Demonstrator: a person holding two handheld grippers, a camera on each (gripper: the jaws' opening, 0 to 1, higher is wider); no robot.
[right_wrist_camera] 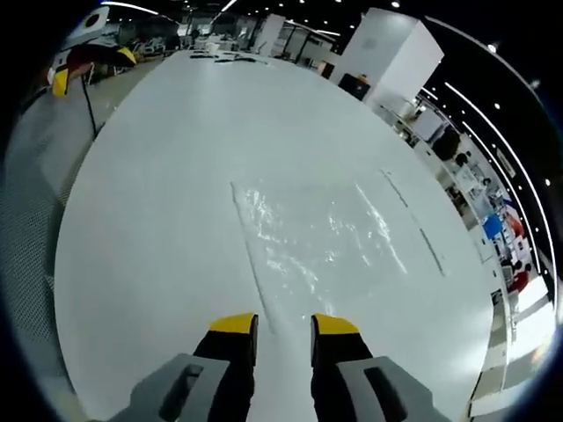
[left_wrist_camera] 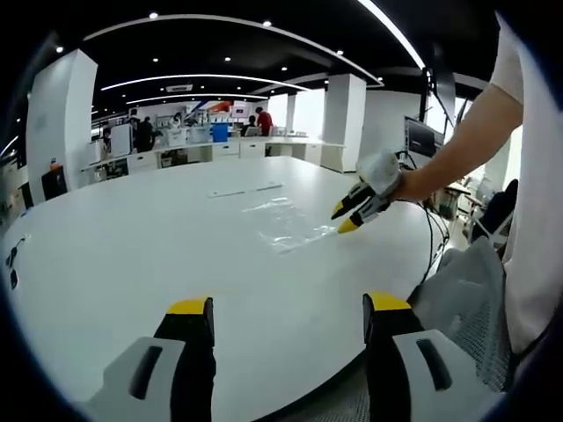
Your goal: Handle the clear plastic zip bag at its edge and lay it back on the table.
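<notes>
Both tongs stand spread with nothing between the jaws. Left gripper (left_wrist_camera: 288,308), bottom of the left gripper view: yellow-tipped black jaws wide apart over bare white table (left_wrist_camera: 132,246), near its rounded edge. Right gripper (right_wrist_camera: 283,323), bottom centre of the right gripper view: jaws parted by a narrower gap, tips just above the table surface at the near edge of the clear plastic zip bag (right_wrist_camera: 317,233); whether they touch the plastic, cannot tell.

Bag lies flat on the table, centre of the right gripper view, wrinkled and glinting, one long straight edge running from upper left down toward the jaw gap. No contents visible through it. In the left gripper view the same bag sits centre frame, slightly right, as a faint shiny patch.

Right gripper also shows in the left gripper view, right of centre, held by a person's hand (left_wrist_camera: 406,186); its yellow tips point down-left at the bag's right-hand edge, parted, just beside or touching it.

Thin strip-like items (left_wrist_camera: 244,189) lie on the table beyond the bag, upper centre. Blue bin (left_wrist_camera: 219,132) on a far counter, upper left; contents too small to tell. People stand in the background.
</notes>
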